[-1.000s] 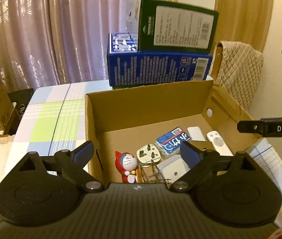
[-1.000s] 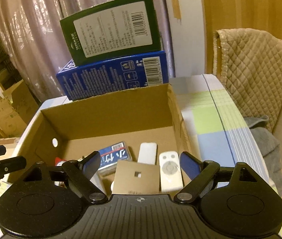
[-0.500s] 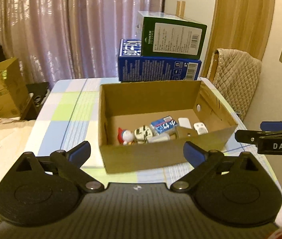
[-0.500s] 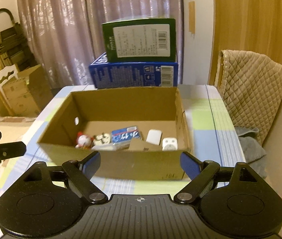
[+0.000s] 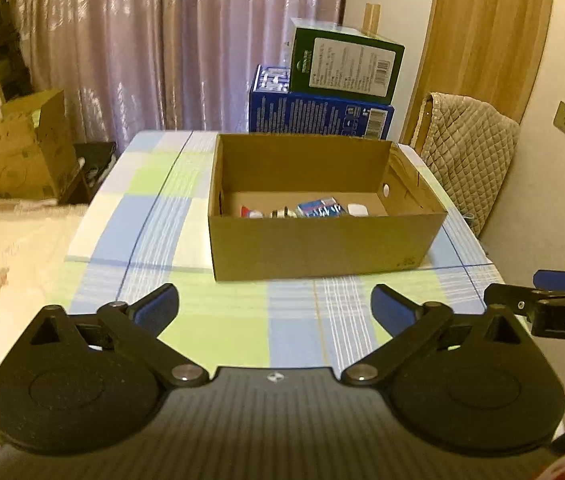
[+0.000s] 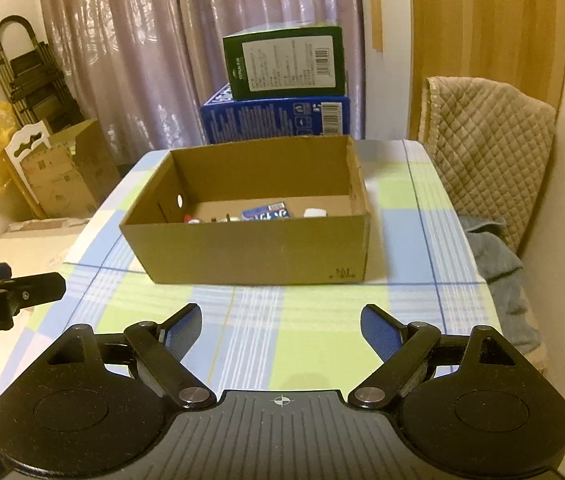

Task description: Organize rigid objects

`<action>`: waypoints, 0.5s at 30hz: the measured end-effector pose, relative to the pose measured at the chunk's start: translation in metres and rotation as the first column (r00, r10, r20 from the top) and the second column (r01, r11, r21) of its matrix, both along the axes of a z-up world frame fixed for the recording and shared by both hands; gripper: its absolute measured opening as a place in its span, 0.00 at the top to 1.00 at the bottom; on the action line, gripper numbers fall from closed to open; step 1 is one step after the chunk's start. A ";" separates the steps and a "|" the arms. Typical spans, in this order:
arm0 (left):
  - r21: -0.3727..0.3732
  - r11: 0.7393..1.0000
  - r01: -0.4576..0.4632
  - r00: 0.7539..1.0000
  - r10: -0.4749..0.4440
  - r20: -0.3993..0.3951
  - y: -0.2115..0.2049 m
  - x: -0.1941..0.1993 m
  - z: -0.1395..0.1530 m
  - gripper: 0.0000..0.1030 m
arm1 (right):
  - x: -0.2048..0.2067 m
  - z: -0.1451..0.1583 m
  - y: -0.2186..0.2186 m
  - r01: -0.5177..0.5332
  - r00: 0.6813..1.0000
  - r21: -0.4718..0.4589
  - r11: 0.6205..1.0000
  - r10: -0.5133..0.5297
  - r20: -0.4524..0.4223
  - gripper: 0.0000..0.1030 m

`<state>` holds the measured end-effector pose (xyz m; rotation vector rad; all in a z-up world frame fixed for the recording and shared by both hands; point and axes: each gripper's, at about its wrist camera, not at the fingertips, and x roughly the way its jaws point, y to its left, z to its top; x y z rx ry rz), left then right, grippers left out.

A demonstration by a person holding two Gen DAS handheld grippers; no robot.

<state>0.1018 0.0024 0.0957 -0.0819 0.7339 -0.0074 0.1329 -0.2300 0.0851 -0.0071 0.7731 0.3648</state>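
Note:
An open cardboard box (image 5: 322, 244) (image 6: 258, 252) stands on the checked tablecloth (image 5: 154, 216) (image 6: 410, 208). Inside it lie several small items: a red and white figure (image 5: 251, 211), a plug adapter (image 5: 282, 213), a blue packet (image 5: 319, 209) (image 6: 267, 213) and a white remote (image 5: 357, 210) (image 6: 315, 213); the front wall hides most of each. My left gripper (image 5: 275, 305) hangs over the table in front of the box, jaws still opening, nothing between them. My right gripper (image 6: 280, 322) is open and empty, also in front of the box. Each gripper shows at the edge of the other's view.
Behind the box a green carton (image 5: 344, 66) (image 6: 288, 62) sits on a blue carton (image 5: 320, 118) (image 6: 276, 118). A chair with a quilted cover (image 5: 468, 148) (image 6: 486, 140) stands to the right. Cardboard boxes (image 5: 22, 148) (image 6: 62, 172) stand on the floor to the left, before a curtain.
Both grippers have pulled back from over the box's inside to the table in front of it, and risen a little. The left jaws stand slightly wider. The box's contents stayed in place.

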 end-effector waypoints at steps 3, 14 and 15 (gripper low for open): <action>0.003 1.000 -0.004 1.000 0.004 -0.006 -0.002 -0.015 -0.002 0.01 | -0.016 0.003 -0.001 0.000 1.000 -0.004 1.000 0.000 0.007 0.19; 0.008 1.000 -0.011 1.000 0.011 -0.005 -0.003 -0.050 -0.005 0.01 | -0.052 0.005 0.001 -0.010 1.000 -0.017 1.000 0.010 0.025 0.19; 0.013 1.000 -0.013 1.000 0.014 -0.003 -0.003 -0.052 -0.005 0.01 | -0.053 0.005 0.001 -0.009 1.000 -0.013 1.000 0.009 0.023 0.19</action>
